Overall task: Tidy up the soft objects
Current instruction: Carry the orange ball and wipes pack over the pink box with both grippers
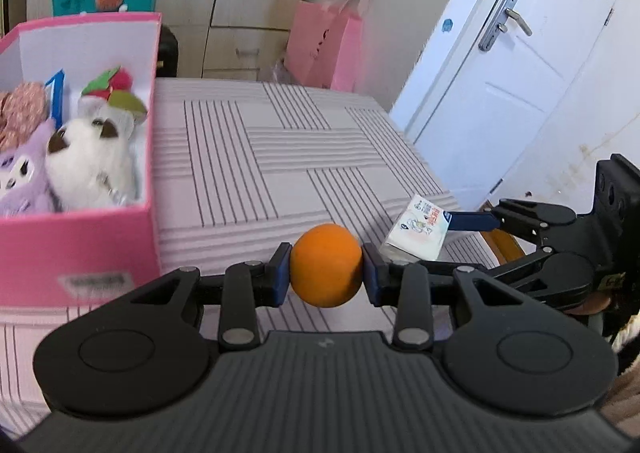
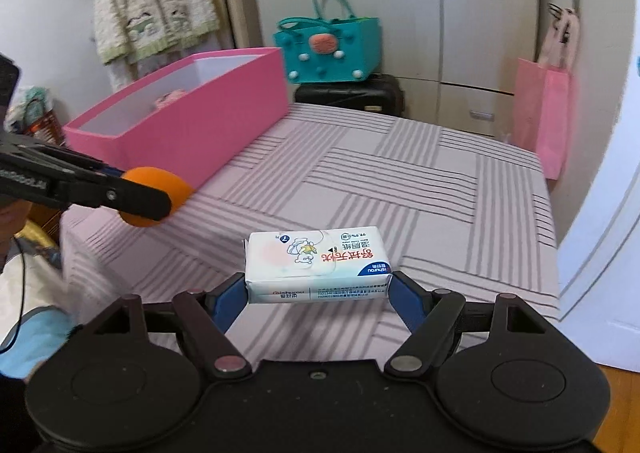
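Soft toys (image 1: 80, 157) are seen packed inside the pink box (image 1: 80, 249), which is set on the striped bed (image 1: 320, 141) at its left side. A wet-wipe pack (image 2: 318, 265) is clamped between the blue pads of the right hand-held gripper (image 2: 318, 295), raised above the bedspread. An orange ball (image 1: 326, 265) is pinched by the left hand-held gripper (image 1: 326, 271), just beside the box's near corner.

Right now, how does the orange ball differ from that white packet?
The orange ball is round and plain orange; the white packet is a flat-sided block with printed text and a cartoon. The ball sits in the left tongs, the packet in the right tongs. Both are gripped above the striped bed.
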A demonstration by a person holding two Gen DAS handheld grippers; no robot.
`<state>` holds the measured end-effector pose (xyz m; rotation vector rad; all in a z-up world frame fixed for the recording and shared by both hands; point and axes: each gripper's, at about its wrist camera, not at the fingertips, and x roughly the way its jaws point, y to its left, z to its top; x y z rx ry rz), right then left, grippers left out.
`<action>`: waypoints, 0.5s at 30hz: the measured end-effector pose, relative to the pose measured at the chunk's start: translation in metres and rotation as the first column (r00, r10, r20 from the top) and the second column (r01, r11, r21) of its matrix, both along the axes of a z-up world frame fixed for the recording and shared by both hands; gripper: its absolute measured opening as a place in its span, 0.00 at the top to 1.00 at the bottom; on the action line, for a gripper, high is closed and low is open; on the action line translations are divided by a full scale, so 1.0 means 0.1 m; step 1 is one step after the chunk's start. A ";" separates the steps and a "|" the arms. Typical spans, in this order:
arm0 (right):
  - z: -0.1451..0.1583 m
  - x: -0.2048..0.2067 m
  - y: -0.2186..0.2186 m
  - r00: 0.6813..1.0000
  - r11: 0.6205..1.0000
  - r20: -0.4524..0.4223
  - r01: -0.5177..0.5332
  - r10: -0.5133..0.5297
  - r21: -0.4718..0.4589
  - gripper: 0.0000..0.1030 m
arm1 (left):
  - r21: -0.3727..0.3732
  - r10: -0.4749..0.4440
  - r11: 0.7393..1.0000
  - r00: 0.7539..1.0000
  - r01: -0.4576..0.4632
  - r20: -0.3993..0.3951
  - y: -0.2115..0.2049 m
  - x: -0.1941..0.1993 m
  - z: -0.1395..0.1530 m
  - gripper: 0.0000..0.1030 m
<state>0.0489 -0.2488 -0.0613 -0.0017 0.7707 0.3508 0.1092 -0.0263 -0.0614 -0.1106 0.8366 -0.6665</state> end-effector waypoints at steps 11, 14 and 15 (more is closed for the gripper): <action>0.22 -0.08 0.26 0.988 0.989 -0.069 -0.136 0.139 0.054 0.22 | 0.023 -0.075 0.997 0.994 0.077 -0.076 0.33 -0.15 0.26 0.66; 0.26 -0.02 0.33 0.981 0.984 -0.094 -0.160 0.167 0.074 0.22 | 0.042 -0.081 0.995 0.993 0.085 -0.089 0.43 -0.16 0.36 0.66; 0.27 0.00 0.36 0.981 0.984 -0.093 -0.164 0.171 0.073 0.22 | 0.052 -0.075 0.996 0.994 0.079 -0.085 0.48 -0.16 0.40 0.66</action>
